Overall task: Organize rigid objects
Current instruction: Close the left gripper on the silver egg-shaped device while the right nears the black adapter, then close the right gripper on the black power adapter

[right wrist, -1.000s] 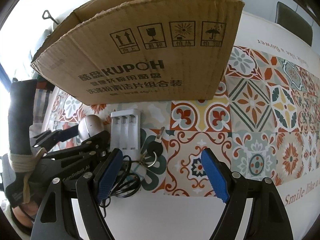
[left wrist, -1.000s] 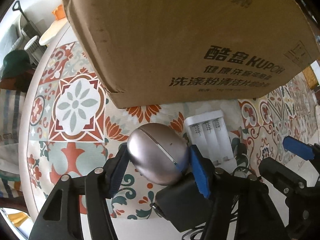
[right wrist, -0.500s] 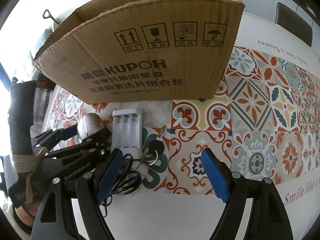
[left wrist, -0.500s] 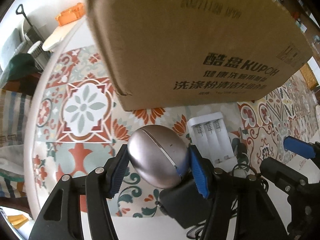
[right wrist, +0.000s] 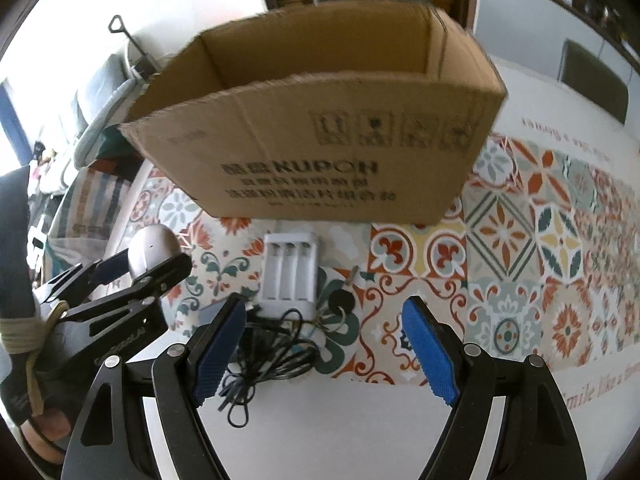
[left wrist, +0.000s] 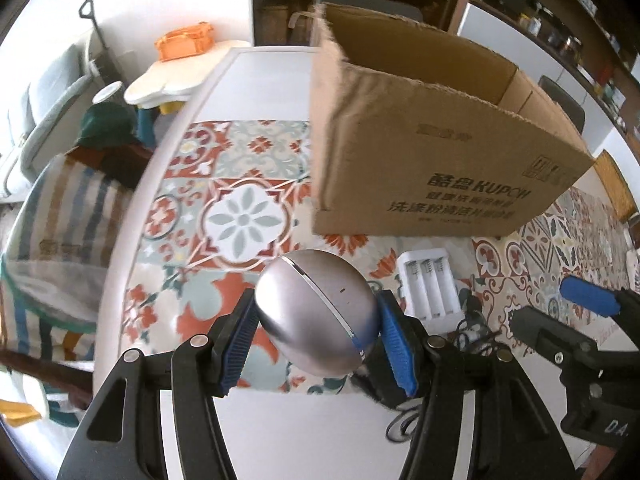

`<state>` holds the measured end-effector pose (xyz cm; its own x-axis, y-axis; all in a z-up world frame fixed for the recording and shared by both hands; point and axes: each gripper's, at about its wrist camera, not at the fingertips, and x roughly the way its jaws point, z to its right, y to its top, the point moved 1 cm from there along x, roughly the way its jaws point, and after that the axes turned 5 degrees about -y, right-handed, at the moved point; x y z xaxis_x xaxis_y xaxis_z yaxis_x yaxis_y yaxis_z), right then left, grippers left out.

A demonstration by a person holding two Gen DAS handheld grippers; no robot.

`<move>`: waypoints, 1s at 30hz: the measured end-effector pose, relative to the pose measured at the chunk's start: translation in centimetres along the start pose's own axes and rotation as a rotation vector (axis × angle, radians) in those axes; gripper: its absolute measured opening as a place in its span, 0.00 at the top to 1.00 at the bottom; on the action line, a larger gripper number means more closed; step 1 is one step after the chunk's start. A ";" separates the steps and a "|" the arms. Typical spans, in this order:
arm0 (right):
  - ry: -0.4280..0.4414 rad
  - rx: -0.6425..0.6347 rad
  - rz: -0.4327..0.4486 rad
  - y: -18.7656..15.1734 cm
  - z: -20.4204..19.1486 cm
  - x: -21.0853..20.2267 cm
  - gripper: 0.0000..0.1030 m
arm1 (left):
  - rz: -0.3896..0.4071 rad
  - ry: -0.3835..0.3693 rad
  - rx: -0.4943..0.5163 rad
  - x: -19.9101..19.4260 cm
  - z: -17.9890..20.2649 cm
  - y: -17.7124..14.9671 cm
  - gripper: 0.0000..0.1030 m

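Note:
My left gripper is shut on a silver egg-shaped object and holds it above the patterned tablecloth, in front of an open cardboard box. The egg-shaped object also shows in the right wrist view, held at the left. My right gripper is open and empty, above a black cable bundle. A white battery charger and a key ring with a black-headed key lie between the gripper and the box.
The tiled tablecloth stretches to the right. The table's left edge drops to a striped bag. A stool with an orange item stands beyond. A chair stands at the far right.
Both grippers have risen and pulled back, so the box's open top now shows. The left gripper still holds the silver egg-shaped object, lifted higher.

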<state>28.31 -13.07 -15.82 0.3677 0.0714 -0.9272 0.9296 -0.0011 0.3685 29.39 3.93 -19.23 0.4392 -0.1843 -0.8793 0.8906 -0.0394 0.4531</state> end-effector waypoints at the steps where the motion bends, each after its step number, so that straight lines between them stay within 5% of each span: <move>1: -0.002 -0.016 0.006 0.1 -0.4 -0.3 0.22 | 0.002 -0.003 -0.013 -1.0 0.2 -0.2 0.43; 14: 0.027 -0.192 -0.014 -0.7 -5.9 -0.8 0.23 | 0.031 0.044 -0.114 -4.8 -3.3 -3.8 0.43; 30: 0.127 -0.331 -0.146 -1.0 -10.4 1.9 0.48 | 0.035 0.066 -0.181 -5.4 -5.9 -6.2 0.43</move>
<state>27.83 -2.61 -17.20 0.2066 0.1699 -0.9636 0.9059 0.3388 0.2540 22.15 11.01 -18.18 0.4714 -0.1178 -0.8740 0.8790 0.1439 0.4547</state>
